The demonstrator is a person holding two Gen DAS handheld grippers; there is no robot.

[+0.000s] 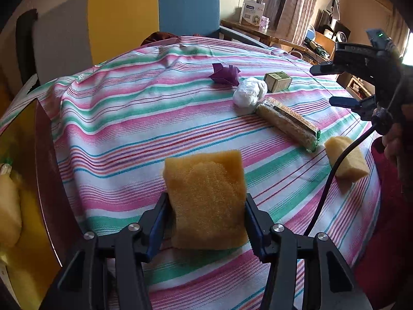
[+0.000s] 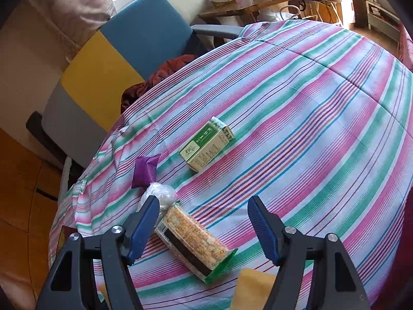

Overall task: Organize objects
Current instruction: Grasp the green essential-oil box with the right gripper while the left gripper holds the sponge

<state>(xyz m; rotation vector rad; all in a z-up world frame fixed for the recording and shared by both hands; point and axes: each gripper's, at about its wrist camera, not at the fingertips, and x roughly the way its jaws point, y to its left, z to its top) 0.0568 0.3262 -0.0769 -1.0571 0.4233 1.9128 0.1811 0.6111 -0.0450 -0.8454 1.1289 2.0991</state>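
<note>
Sponge (image 1: pixel 206 201), yellow-orange and squarish, sat upright between the fingers of the left gripper (image 1: pixel 205 222), both blue pads pressing its lower sides while its upper half rose clear above the tips. It was lifted off the striped tablecloth (image 1: pixel 129 118). At the left edge of that view stood a yellow box (image 1: pixel 28 186) with dark red rims and pale things inside.

The right gripper (image 2: pixel 202 228) hovered with its fingers spread and nothing pinched. Below the gap, on the cloth, lay a wrapped cracker pack (image 2: pixel 192 242), slanting from the left finger toward the lower middle; its near end with the green seal pointed at a second yellow sponge (image 2: pixel 254 288) at the bottom edge. Just beyond the left finger lay a white crumpled plastic bundle (image 2: pixel 160 196), touching a purple wrapper (image 2: pixel 144 171). Farther out, well apart from the fingers, lay a green-and-cream carton (image 2: pixel 206 144).
</note>
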